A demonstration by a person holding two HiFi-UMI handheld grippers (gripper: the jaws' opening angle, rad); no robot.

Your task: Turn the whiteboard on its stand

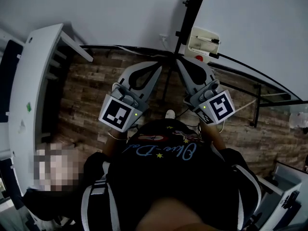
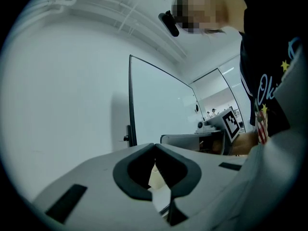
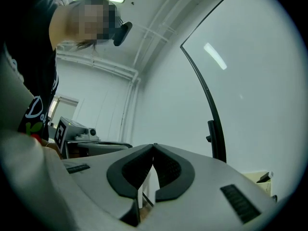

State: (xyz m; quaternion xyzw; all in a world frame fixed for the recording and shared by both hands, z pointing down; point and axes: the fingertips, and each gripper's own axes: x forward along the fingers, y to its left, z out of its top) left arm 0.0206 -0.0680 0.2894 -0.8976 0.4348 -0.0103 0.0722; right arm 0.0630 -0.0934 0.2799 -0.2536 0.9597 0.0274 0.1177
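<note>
L claw (image 1: 156,66) pinched closed, empty; R claw (image 1: 180,60) same, side by side, tips near stand post (image 1: 192,13). Whiteboard (image 1: 250,32) upright ahead-right, no contact visible; closed tips prob. meant for nudging it round.

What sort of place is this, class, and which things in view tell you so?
Most likely an office or meeting room: a large black-framed freestanding whiteboard with a tray fixed to it, a white table at the left, and wood-pattern flooring below plain white walls.
</note>
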